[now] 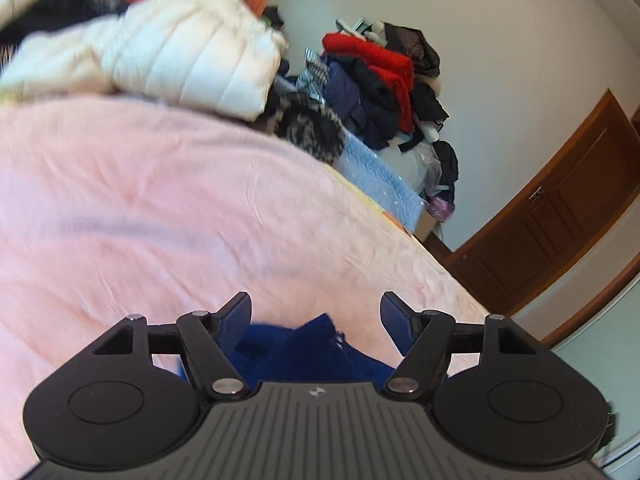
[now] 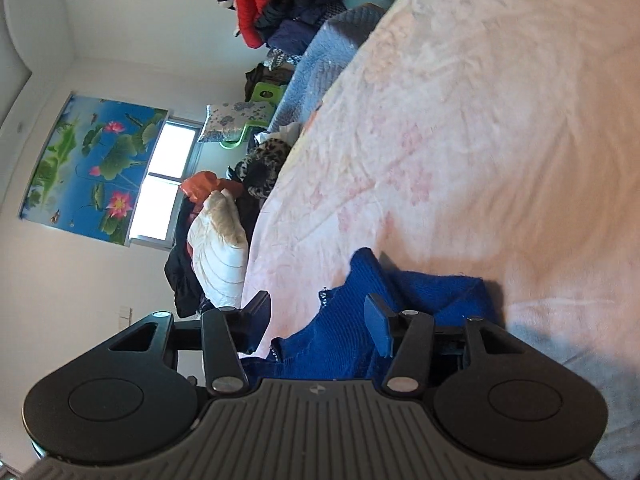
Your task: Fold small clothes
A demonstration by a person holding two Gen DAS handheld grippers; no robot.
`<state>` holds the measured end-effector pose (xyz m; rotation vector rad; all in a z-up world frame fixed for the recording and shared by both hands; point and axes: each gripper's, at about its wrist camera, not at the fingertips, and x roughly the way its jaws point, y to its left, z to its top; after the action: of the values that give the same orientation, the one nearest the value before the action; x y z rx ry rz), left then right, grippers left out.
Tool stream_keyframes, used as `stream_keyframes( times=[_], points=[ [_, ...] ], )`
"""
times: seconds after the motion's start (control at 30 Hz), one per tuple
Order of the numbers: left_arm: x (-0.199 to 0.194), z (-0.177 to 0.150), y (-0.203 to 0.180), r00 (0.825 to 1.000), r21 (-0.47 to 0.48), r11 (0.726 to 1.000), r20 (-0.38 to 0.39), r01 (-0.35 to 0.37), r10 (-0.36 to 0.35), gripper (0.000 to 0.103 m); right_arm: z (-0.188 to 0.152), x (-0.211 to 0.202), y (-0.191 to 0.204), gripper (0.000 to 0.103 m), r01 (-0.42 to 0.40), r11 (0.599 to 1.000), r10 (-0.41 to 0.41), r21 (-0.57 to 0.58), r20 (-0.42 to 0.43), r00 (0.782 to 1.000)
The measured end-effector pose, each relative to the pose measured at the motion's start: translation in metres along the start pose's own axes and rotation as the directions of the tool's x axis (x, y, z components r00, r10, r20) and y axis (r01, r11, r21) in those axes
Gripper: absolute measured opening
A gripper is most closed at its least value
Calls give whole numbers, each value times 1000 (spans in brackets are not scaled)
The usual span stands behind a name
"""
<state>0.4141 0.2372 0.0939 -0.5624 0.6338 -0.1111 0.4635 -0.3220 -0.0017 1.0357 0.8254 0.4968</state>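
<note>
Blue knit garment (image 2: pixel 340 328) lies bunched on the pink bedspread (image 2: pixel 460 140) near its edge closest to us, right under both tools; a row of small dark trim or snaps shows on one hem. We see the left gripper (image 1: pixel 316 316) spread wide, nothing pinched, blue knit below the gap. Right gripper (image 2: pixel 320 320) also released, jaws apart, knit lying between them but not squeezed. We judge a fold just set down or the piece only dropped; it looks rumpled, not flat or squared, so smoothing and more folds are likely left. Bedspread is otherwise bare around it. At the far edge sit a white puffer jacket (image 1: pixel 192 52) and heaped dark and red clothes (image 1: pixel 376 64). Beyond: wooden door (image 1: pixel 560 208), lotus poster (image 2: pixel 92 168) beside a window (image 2: pixel 164 184)
</note>
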Motion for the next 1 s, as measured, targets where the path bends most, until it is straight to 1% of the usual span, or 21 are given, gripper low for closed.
stream_keyframes(
  times=[0.07,0.13,0.17,0.27,0.3,0.37,0.4,0.43,0.53,0.57,0.6,0.63,0.7,0.77,0.8,0.87,0.9,0.97,1.0],
  points=[
    [-1,3,-1,1000,42,999,-8,-21,22,71,1,-1,14,53,92,988,-92,-123,3,996],
    [6,2,-1,998,79,996,-48,-40,44,71,1,5,23,53,175,959,-182,-222,-10,983],
    [12,-1,-2,996,91,995,-74,-40,46,71,1,10,25,53,202,946,-214,-255,-21,977],
    [30,-12,-3,987,103,994,-155,-32,48,71,-5,29,30,53,247,908,-285,-338,-67,956],
    [36,-16,-5,984,118,992,-166,-43,63,71,-7,34,30,52,265,890,-313,-371,-76,947],
    [47,-23,-13,979,191,978,-170,-80,113,71,-11,47,32,52,288,859,-360,-423,-99,928],
    [52,-26,-16,976,227,970,-178,-85,127,71,-12,51,33,53,296,845,-377,-445,-104,920],
    [56,-28,-20,972,253,963,-188,-89,139,71,-13,52,35,54,297,836,-384,-461,-104,918],
    [70,-31,-27,961,315,942,-207,-114,185,71,-11,55,39,53,280,842,-370,-461,-118,921],
    [75,-31,-29,954,333,933,-209,-135,212,70,-10,56,39,51,277,842,-369,-463,-120,921],
    [79,-32,-30,949,347,925,-207,-154,236,70,-8,55,38,46,276,842,-370,-463,-122,921],
    [83,-32,-31,947,362,917,-200,-167,252,70,-7,55,37,43,278,842,-371,-463,-122,921],
    [88,-34,-34,942,382,905,-193,-187,276,69,-5,55,34,33,278,847,-368,-453,-123,922],
    [93,-37,-37,937,402,897,-201,-186,285,51,-2,53,31,27,269,862,-351,-430,-123,928],
    [95,-39,-38,932,413,890,-206,-192,297,37,-1,51,30,24,261,869,-340,-420,-124,932],
    [97,-40,-40,927,423,883,-207,-204,313,35,1,50,26,24,252,881,-326,-401,-127,937],
    [97,-39,-40,927,425,883,-209,-200,311,32,0,51,24,24,251,883,-324,-397,-127,937],
    [97,-38,-41,929,419,887,-215,-192,303,23,-1,52,21,21,250,886,-319,-391,-122,940],
    [98,-38,-42,930,419,887,-211,-193,302,13,-2,53,20,13,249,889,-314,-385,-113,943]
  ],
)
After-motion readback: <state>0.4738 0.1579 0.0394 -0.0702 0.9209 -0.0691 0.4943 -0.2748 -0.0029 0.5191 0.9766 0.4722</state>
